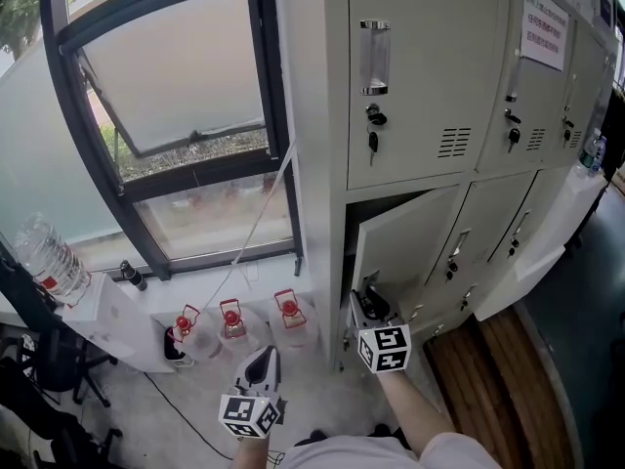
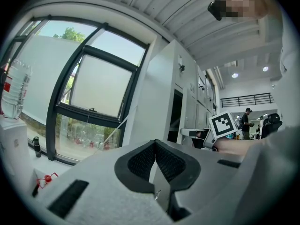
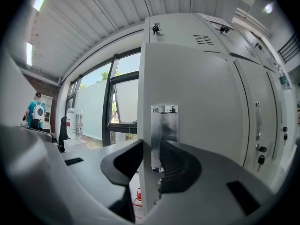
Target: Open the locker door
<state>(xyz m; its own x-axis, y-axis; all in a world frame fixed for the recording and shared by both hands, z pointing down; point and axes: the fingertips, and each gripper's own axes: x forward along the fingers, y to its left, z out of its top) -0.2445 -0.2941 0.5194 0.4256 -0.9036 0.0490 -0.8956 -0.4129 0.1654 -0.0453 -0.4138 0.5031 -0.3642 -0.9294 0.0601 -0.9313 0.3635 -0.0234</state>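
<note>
The grey locker bank (image 1: 430,86) fills the right of the head view. One lower locker door (image 1: 405,237) stands ajar, its free edge swung out to the left. My right gripper (image 1: 369,306) is at that edge, low down. In the right gripper view the door (image 3: 201,107) runs between the two pads, which close on its edge beside a metal handle plate (image 3: 164,135); the right gripper (image 3: 151,149) grips it. My left gripper (image 1: 262,367) hangs left of the lockers over the floor, shut and empty, with its pads (image 2: 140,158) together.
Three water jugs with red pump tops (image 1: 232,320) stand on the floor below the window (image 1: 176,115). A clear bottle (image 1: 47,257) sits on a white ledge at the left. Keys hang in the upper locker doors (image 1: 374,130). Wooden flooring (image 1: 488,379) lies to the right.
</note>
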